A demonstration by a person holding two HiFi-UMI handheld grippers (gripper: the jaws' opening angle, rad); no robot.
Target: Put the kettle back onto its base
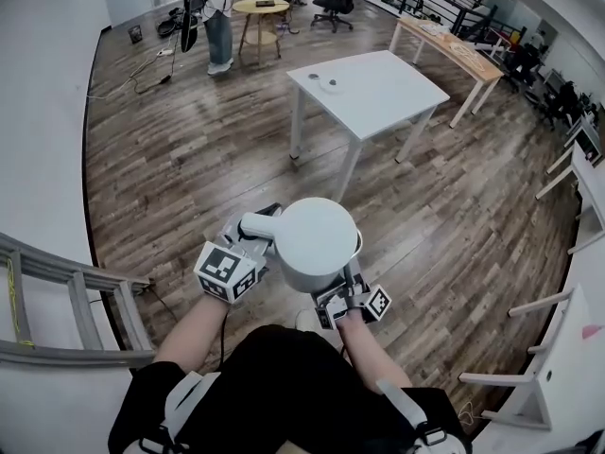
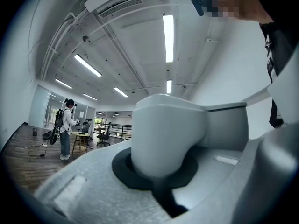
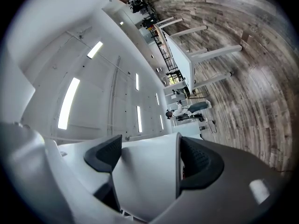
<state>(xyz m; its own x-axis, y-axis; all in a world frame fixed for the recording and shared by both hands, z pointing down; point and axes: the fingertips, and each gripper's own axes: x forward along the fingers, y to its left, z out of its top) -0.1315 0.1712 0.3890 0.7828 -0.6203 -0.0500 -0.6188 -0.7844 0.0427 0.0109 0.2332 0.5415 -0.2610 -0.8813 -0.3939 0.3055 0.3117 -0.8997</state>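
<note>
- Nearest, L side: left gripper (image 1: pixel 250 246) has its fingers closed on the handle (image 2: pixel 163 134) of the kettle (image 1: pixel 315 242). The white handle fills the gap btw the pads.
- R side: right gripper (image 1: pixel 348 282) has its fingers clamped on a white part low on the kettle. Which part exactly, can't tell.
- Kettle is white and upright, held in the air close in front of the person's torso. It's above the wood floor (image 1: pixel 189 159) and rests on nothing.
- So the pickup looks done and the kettle is in carry w/ both grippers. It's not yet set down anywhere.
- Further out: a white surface (image 1: pixel 378 97), well apart from the kettle, w/ a small round item (image 1: pixel 331 85) on its far-left part. Prob the base, but too small to be sure.
- Left to do, as I judge it: get the kettle over that surface, line it up above the base, seat it level, then let go w/ both grippers.
- Far back: a person (image 1: pixel 219 17) stands by a small round table (image 1: pixel 262 8). No part in the job.
</note>
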